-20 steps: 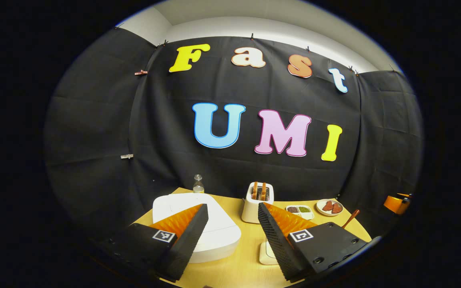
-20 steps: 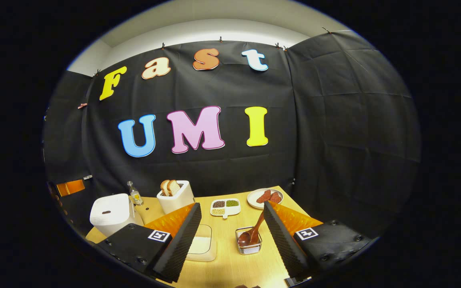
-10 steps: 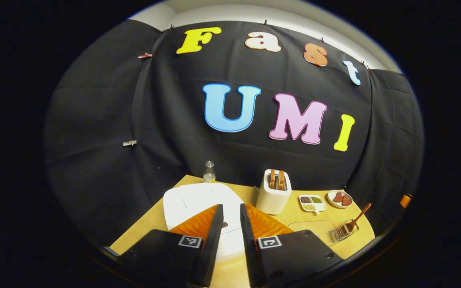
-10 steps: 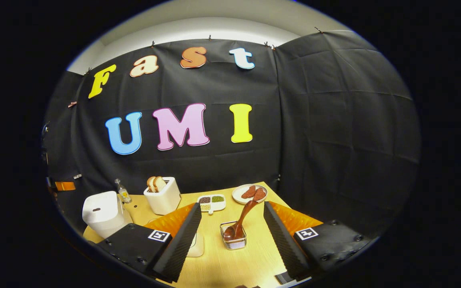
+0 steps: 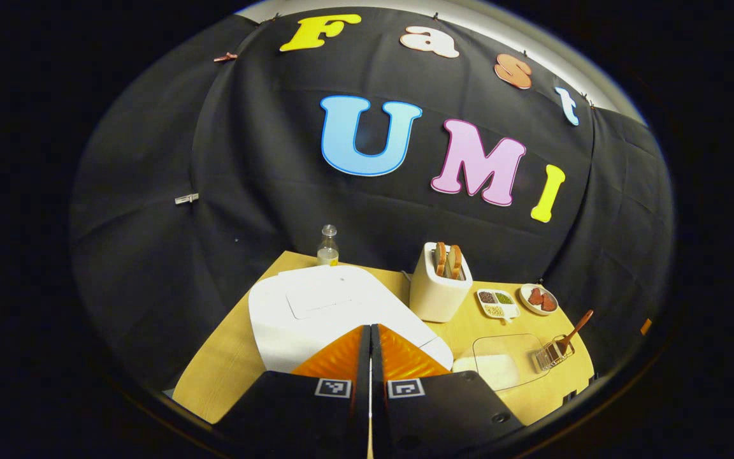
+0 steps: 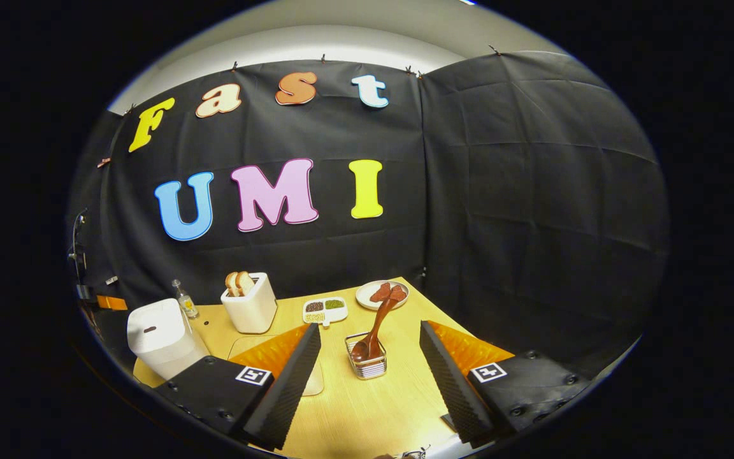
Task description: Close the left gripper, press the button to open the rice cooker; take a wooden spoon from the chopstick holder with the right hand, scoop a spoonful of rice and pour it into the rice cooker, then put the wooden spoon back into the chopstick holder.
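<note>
In the left gripper view the white rice cooker (image 5: 335, 309), lid down, sits on the wooden table just beyond my left gripper (image 5: 370, 331), whose fingers are shut together with nothing between them. Farther right stand the clear container of rice (image 5: 501, 363) and the wire chopstick holder (image 5: 552, 356) with the wooden spoon (image 5: 576, 326). In the right gripper view my right gripper (image 6: 370, 335) is open, hovering above the table. The chopstick holder (image 6: 367, 363) with the spoon (image 6: 376, 325) leaning in it stands ahead between the fingers. The rice cooker (image 6: 160, 338) is at the far left.
A white toaster (image 6: 249, 305) with bread slices, a small bottle (image 6: 183, 299), a divided dish of beans (image 6: 324, 309) and a plate of red pieces (image 6: 381, 294) stand along the back of the table (image 6: 373, 408). The black cloth wall closes in behind and to the right.
My left gripper went from wide open to shut and tilted down over the rice cooker. My right gripper shifted so the chopstick holder sits more centrally between its fingers.
</note>
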`<state>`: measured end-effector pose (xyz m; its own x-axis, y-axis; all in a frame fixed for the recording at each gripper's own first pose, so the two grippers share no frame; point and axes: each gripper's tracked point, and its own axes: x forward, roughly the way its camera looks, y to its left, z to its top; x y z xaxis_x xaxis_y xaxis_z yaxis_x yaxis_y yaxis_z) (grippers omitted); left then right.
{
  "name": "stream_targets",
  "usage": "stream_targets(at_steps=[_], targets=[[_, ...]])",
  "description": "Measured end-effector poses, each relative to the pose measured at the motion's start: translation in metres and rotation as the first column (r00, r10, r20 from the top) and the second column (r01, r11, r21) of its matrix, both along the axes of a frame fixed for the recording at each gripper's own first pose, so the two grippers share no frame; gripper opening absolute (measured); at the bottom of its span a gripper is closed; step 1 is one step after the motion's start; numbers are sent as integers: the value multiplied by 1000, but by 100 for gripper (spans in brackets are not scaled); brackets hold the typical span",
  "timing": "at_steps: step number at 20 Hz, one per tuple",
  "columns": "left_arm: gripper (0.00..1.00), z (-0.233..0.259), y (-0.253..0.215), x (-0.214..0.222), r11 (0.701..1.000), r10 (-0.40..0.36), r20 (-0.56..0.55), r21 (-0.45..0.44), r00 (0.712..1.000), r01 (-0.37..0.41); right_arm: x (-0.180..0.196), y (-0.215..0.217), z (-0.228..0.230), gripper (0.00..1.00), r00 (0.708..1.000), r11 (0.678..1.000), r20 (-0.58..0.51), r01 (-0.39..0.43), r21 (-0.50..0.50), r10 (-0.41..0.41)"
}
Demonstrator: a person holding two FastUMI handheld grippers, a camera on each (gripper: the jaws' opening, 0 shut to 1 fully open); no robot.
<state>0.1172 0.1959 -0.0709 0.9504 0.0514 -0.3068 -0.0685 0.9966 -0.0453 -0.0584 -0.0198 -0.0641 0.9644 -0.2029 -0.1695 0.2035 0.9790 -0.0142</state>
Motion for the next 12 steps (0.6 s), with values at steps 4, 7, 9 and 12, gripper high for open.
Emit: stream_targets(at_steps=[4, 7, 9, 12], targets=[[6, -29, 7, 25, 998, -26, -62, -53, 998, 23, -25, 6, -6, 98, 999, 999, -14, 31, -10, -31], [7, -47, 8, 35, 995, -31, -94, -95, 995, 22, -33, 4, -3, 98, 998, 998, -6, 64, 1, -64], [7, -54, 6, 35, 994, -44, -105, -102, 993, 33, -36, 4, -4, 98, 997, 997, -5, 77, 10, -77], [7, -69, 6, 36, 996, -60, -136, -79, 989, 50, -36, 8, -7, 98, 997, 996, -10, 82, 29, -82]])
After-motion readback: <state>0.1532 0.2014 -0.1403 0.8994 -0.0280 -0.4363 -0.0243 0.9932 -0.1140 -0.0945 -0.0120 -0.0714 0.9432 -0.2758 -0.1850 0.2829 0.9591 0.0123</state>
